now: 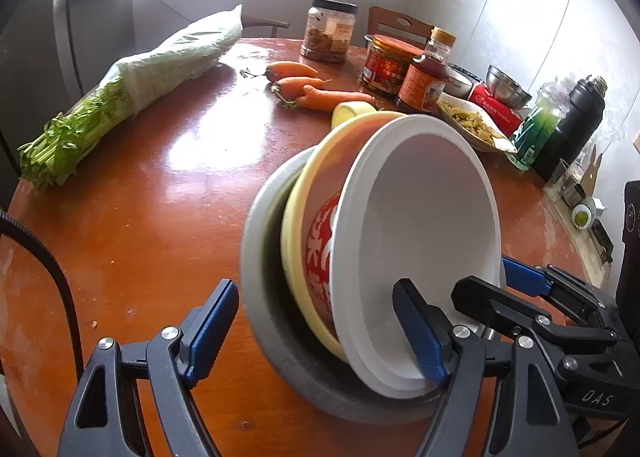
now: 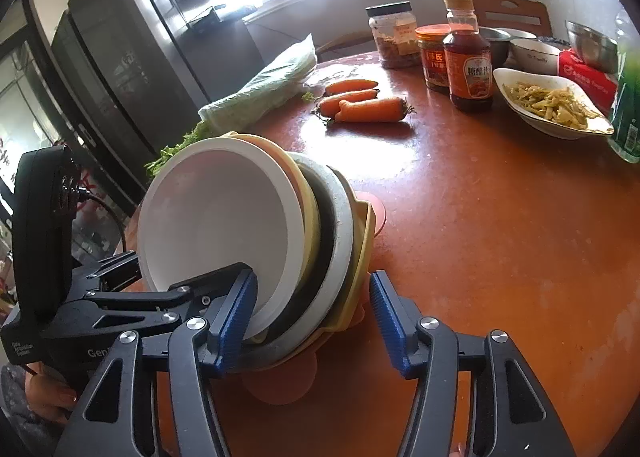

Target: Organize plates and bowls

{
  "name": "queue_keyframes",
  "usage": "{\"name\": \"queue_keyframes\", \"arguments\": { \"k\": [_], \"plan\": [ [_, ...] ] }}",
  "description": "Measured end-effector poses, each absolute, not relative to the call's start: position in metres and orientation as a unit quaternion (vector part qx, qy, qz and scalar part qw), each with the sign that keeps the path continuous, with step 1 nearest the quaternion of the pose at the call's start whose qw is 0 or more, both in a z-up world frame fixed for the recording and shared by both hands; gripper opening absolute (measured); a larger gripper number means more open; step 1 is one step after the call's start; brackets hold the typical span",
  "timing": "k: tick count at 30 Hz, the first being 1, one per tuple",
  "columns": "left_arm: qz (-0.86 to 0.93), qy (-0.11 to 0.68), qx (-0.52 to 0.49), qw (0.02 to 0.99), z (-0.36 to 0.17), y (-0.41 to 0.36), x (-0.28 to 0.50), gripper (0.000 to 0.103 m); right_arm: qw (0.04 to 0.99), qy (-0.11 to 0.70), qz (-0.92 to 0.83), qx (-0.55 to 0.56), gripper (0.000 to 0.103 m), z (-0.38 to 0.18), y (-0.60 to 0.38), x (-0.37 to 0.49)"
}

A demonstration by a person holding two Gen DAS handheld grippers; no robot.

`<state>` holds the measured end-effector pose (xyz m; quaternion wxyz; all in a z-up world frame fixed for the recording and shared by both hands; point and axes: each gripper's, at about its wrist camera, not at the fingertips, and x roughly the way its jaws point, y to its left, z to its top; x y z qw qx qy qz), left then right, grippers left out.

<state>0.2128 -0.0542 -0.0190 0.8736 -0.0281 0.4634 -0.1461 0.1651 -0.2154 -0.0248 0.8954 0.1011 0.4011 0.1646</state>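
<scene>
A tilted nest of dishes stands on the brown table: a white bowl (image 1: 424, 225) (image 2: 216, 217) innermost, then a yellow-and-red bowl (image 1: 316, 217), a grey bowl (image 1: 256, 241) (image 2: 340, 225) and a yellow plate (image 2: 366, 233). Its low edge rests on a pink mat (image 2: 280, 389). My left gripper (image 1: 316, 331) spans the raised rims, one finger inside the white bowl and one outside the grey bowl, shut on the stack. My right gripper (image 2: 310, 317) straddles the other side. Its left pad lies in the white bowl, and its right pad stands just off the yellow plate, so it is open.
Carrots (image 1: 300, 85) and a bagged bunch of celery (image 1: 152, 73) lie further back. Jars, a sauce bottle (image 2: 468, 65), a dish of food (image 2: 552, 105), steel bowls, a green bottle and a black flask (image 1: 576, 125) crowd the far right. A fridge (image 2: 120, 57) stands beyond the table's left edge.
</scene>
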Motion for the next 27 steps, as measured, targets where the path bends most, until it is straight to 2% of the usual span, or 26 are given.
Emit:
{"name": "queue_keyframes", "arguments": {
  "k": [12,27],
  "plan": [
    [-0.148,0.419,-0.056,0.894,0.01,-0.036,0.19,0.081,0.909,0.373,0.15,0.107,0.072,-0.005,-0.217,0.148],
    [-0.091,0.365,-0.035,0.926,0.037,-0.021,0.137,0.089,0.936,0.315,0.132,0.082,0.076,0.021,-0.212,0.102]
  ]
}}
